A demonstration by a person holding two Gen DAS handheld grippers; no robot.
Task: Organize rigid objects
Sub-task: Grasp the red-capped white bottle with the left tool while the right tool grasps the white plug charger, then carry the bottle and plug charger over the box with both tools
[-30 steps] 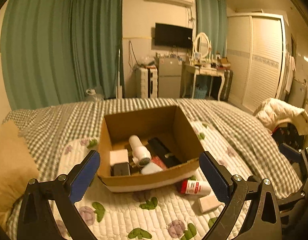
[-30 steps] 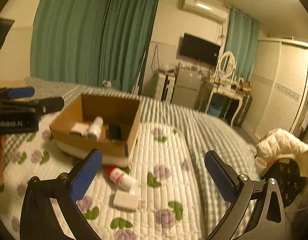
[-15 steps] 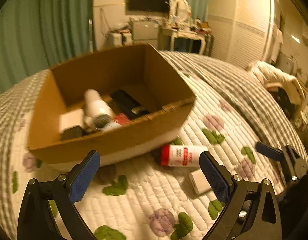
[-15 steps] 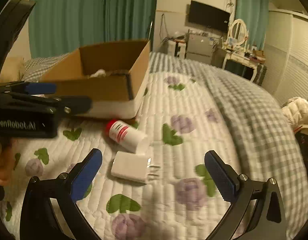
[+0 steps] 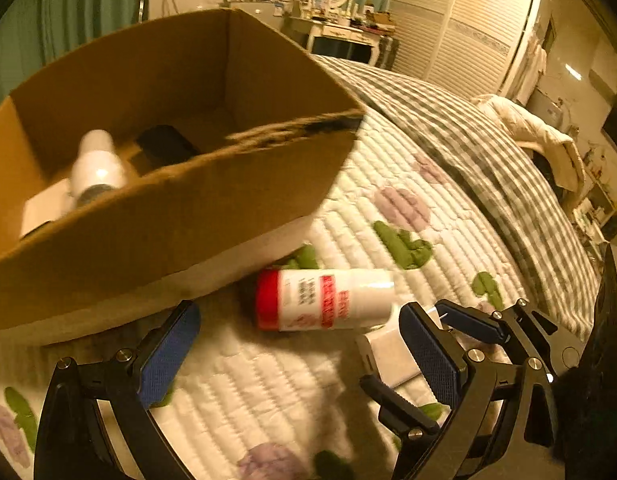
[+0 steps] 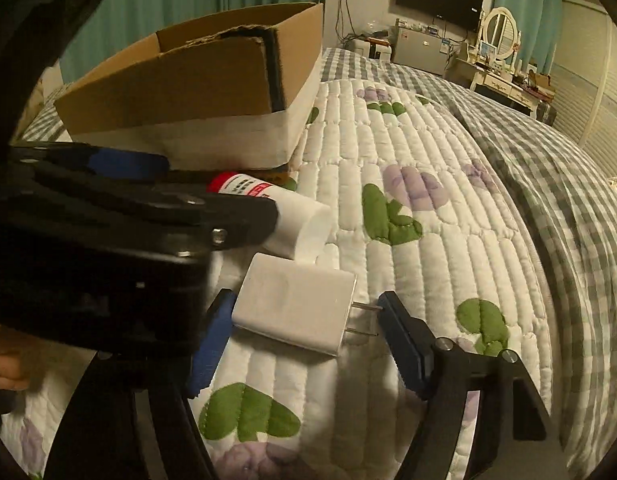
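Note:
A white bottle with a red cap lies on its side on the quilt, just in front of the cardboard box. My left gripper is open, and the bottle lies just ahead of the gap between its blue pads. A white plug charger lies beside the bottle, between the pads of my right gripper. Its jaws are closing around the charger, and the pads do not visibly press on it. In the left wrist view the charger is partly hidden behind a finger.
The box holds a white bottle, a black item and a white block. A checked blanket covers the bed's right side. A hand shows at the left edge. Wardrobe and dresser stand far behind.
Both grippers have come down close to the quilt and tilted downward. The right jaws have narrowed around the charger. The left gripper now frames the bottle beside the box.

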